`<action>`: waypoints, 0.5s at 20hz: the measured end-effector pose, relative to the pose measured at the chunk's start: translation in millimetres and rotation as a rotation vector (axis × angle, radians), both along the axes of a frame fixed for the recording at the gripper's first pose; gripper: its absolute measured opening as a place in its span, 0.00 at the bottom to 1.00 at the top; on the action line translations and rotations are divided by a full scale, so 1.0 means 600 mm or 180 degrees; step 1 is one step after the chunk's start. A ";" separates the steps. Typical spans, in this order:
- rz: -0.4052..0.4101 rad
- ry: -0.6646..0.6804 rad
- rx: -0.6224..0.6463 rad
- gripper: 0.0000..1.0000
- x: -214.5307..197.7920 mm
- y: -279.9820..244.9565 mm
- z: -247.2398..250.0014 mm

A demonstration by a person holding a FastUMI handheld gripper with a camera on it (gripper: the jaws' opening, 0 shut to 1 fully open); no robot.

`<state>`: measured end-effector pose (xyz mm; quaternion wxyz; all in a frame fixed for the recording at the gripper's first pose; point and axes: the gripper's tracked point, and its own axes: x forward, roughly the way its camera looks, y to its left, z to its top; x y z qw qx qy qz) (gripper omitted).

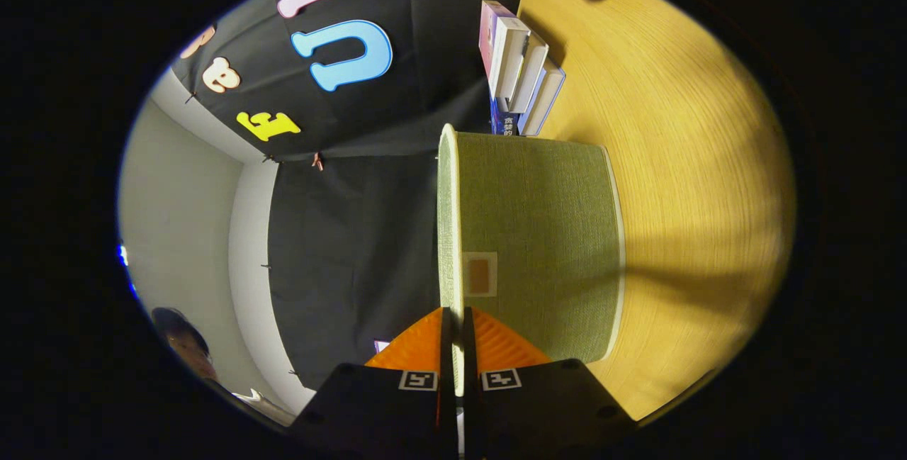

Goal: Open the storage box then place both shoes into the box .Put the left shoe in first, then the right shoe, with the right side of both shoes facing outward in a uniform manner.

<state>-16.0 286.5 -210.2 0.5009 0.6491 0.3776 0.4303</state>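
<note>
Warm, fairly dim indoor light, yellow wood-grain tabletop (680,127) brightest in mid-scene and falling off toward its far parts, soft broad shadows fanning across it from the green fabric storage box (545,233), strong fisheye bending at the edges, gripper (457,325) fingers nearly together on the box's pale rim, sharp focus mid-scene

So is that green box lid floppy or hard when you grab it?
Probably fairly stiff: the green fabric lid keeps a straight, flat edge while the gripper is shut on its rim. It looks light for its size, being thin. The woven cloth should give grip, so it seems unlikely to slip. It could swing, since it is held by one edge.
</note>
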 end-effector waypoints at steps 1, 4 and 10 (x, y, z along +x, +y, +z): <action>-0.0058 -0.0035 -0.0031 0.07 0.001 -0.004 0.011; -0.0182 -0.0102 -0.0188 0.05 0.006 -0.005 0.030; -0.0383 -0.0340 -0.0320 0.05 0.014 -0.007 0.124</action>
